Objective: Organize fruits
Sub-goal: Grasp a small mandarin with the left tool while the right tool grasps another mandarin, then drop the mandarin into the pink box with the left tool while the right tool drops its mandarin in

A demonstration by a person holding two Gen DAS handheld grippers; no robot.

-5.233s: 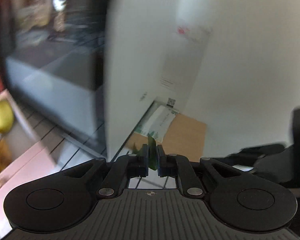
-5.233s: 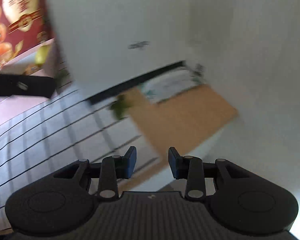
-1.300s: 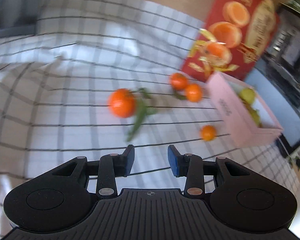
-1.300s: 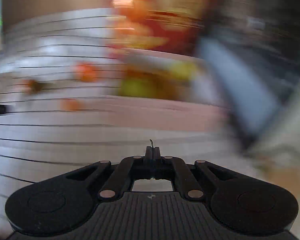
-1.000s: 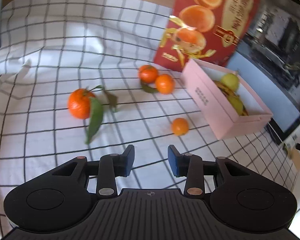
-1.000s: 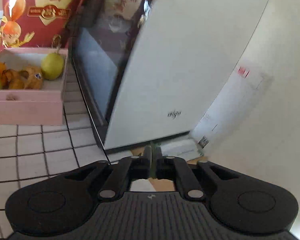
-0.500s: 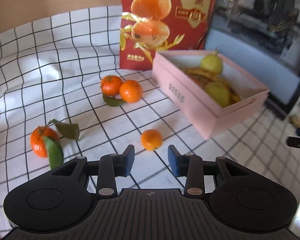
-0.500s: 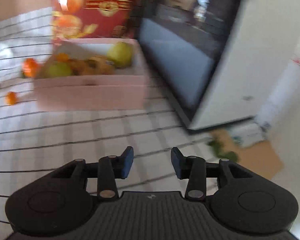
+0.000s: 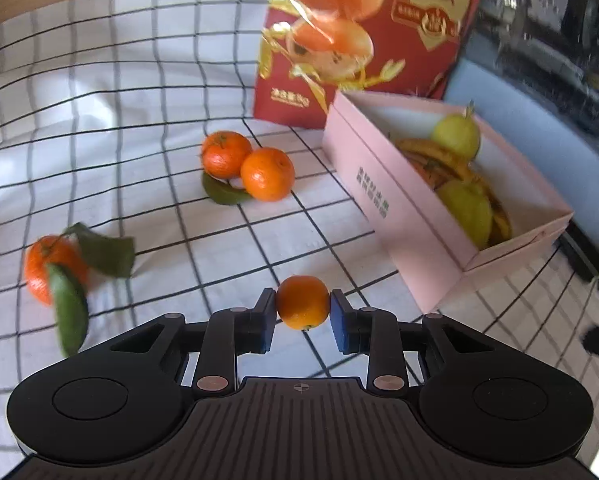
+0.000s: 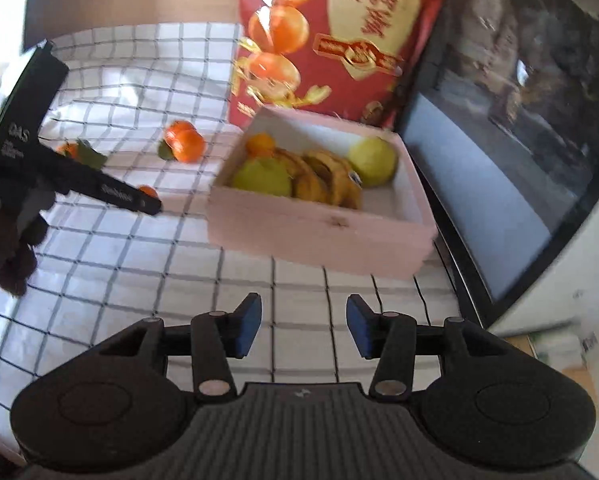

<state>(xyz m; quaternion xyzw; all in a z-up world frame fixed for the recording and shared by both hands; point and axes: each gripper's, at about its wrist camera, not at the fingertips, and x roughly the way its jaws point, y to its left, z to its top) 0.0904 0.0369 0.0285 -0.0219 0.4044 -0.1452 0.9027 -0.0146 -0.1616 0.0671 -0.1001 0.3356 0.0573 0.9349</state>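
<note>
The fingers of the left gripper [image 9: 302,314] have just been closing and now clamp a small orange [image 9: 302,301] between their blue pads, one pad on each side. The orange is nearly round, with no clear long axis; a small dark nub shows at its underside. It sits over the checked cloth [image 9: 139,92], near the pink box [image 9: 395,216]. The right gripper [image 10: 303,326] has its fingers spread with nothing between them, and they have just been opening. It points at the pink box, where green pears [image 10: 373,161] and bananas [image 10: 323,178] lie. Two oranges [image 9: 247,165] touch each other beside a red bag [image 9: 363,36].
</note>
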